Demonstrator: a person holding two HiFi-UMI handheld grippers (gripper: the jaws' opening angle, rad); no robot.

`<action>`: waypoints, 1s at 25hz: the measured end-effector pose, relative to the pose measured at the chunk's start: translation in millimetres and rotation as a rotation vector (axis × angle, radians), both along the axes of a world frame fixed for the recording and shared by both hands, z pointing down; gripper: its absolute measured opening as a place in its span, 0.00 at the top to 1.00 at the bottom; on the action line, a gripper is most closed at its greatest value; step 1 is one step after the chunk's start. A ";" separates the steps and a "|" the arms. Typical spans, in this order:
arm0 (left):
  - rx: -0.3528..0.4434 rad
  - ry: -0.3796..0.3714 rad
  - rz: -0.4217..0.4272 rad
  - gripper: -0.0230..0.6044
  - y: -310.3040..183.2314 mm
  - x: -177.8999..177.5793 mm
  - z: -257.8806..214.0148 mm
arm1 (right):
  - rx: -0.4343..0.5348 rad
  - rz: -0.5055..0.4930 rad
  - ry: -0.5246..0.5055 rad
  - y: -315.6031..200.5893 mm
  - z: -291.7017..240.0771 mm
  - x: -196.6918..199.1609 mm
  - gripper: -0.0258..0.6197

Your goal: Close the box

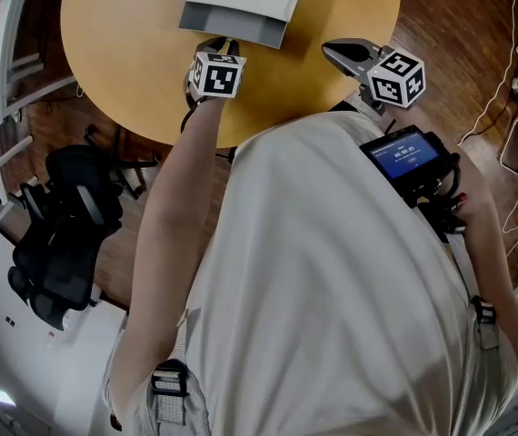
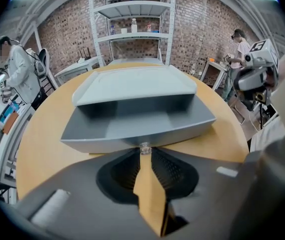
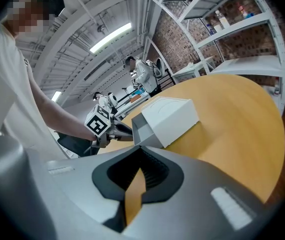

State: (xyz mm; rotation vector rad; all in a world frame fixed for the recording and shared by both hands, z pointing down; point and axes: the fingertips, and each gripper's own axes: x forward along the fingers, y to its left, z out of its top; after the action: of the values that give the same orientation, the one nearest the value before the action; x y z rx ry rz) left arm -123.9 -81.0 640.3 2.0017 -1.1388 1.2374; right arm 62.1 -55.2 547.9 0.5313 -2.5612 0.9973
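Setting: a round wooden table (image 1: 132, 44) on a plank floor (image 1: 450, 25), with white metal shelving (image 2: 132, 14) against a brick wall (image 2: 62, 34) behind it and a black chair (image 1: 68, 216) at your left. Two other people stood in the background, one at the left (image 2: 17, 69) and one at the right (image 2: 240, 46).

Task object: the box lay on the far part of the table, directly in front of you. Its grey inner tray (image 2: 137, 126) stood partly out of the white outer sleeve (image 2: 132, 86), with the open end facing you.

Left gripper (image 1: 221, 45): you held it low over the table at the near front edge of the tray. Its jaws were drawn together at the tips on a small clear tab (image 2: 144, 147) at the middle of that edge. Behind the tips a narrow wedge of bare table showed between the jaws.

Right gripper (image 3: 138, 170): you held it above the table to the right of the box and apart from it, turned toward the sleeve and the left gripper. Its jaws were together at the tips, with nothing between them. In the head view it pointed leftward, near the tray's right corner but not touching it.
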 end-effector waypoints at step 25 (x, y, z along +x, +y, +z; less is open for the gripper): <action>0.047 0.023 0.004 0.84 -58.8 22.3 -12.0 | -0.009 0.021 0.003 -0.5 1.4 6.3 0.96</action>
State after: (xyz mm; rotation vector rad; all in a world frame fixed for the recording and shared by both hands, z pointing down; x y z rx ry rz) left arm -101.6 -139.7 628.3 2.0483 -1.1639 1.1968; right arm 68.4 -55.6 549.4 0.5575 -2.5519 1.0134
